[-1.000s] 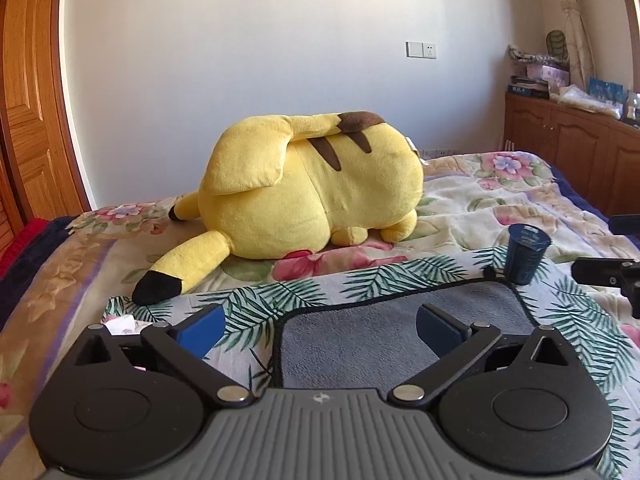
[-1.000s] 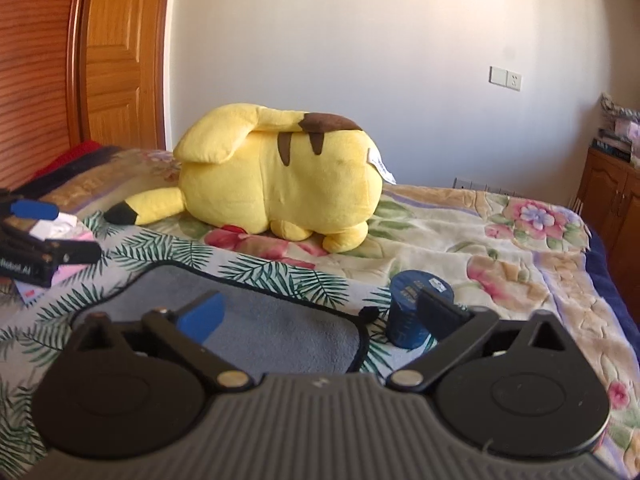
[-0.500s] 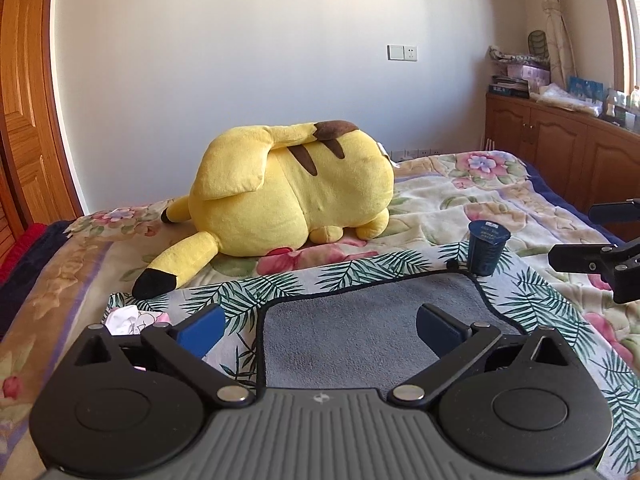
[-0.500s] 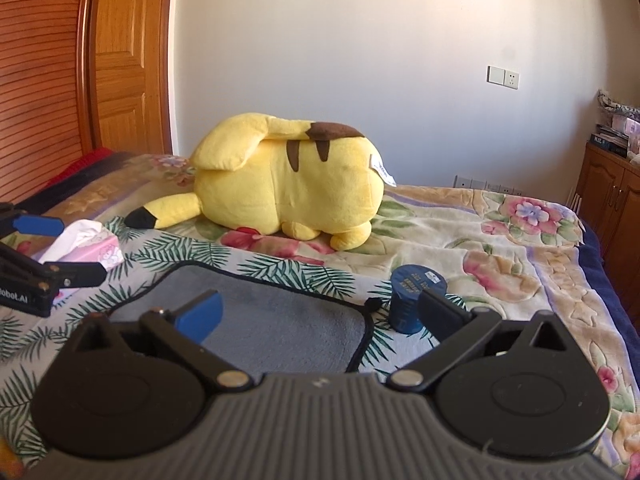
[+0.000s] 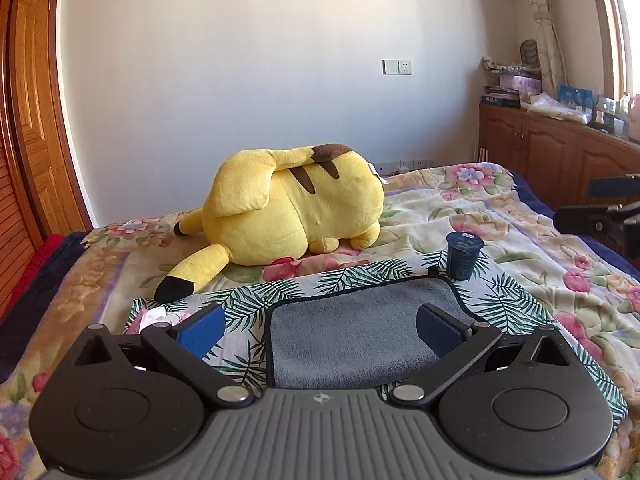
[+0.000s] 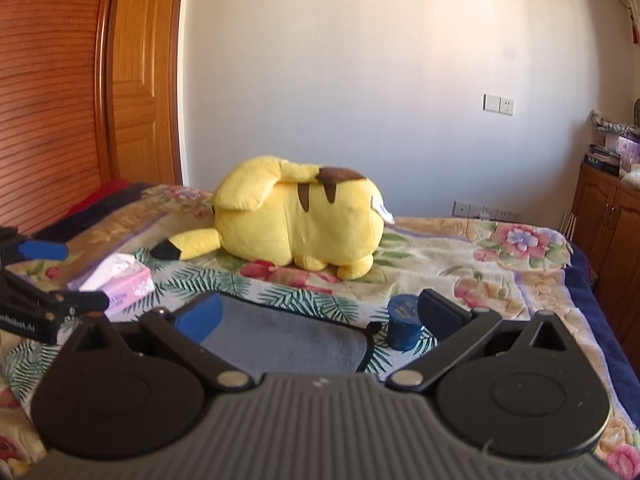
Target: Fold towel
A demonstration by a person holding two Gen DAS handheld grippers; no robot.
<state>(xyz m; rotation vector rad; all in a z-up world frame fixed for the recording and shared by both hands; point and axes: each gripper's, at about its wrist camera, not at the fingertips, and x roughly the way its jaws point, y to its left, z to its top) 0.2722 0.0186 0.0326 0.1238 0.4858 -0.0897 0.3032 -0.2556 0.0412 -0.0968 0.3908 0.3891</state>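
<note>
A grey towel [image 5: 352, 328] with a dark edge lies flat on a palm-leaf cloth on the bed; it also shows in the right wrist view [image 6: 288, 340]. My left gripper [image 5: 320, 328] is open and empty, raised above the towel's near left part. My right gripper [image 6: 320, 316] is open and empty, raised above the towel's near right corner. The right gripper's fingers show at the right edge of the left wrist view [image 5: 600, 208], and the left gripper shows at the left edge of the right wrist view [image 6: 48, 276].
A big yellow plush toy [image 5: 292, 208] lies behind the towel. A small dark blue cup [image 5: 464, 254] stands at the towel's far right corner. A pink tissue pack [image 6: 120, 280] lies left of the towel. Wooden doors stand left, wooden cabinets [image 5: 560, 152] right.
Both grippers have risen and pulled back from the towel, so more of the bed and room shows. Both stay open. The towel has not moved.
</note>
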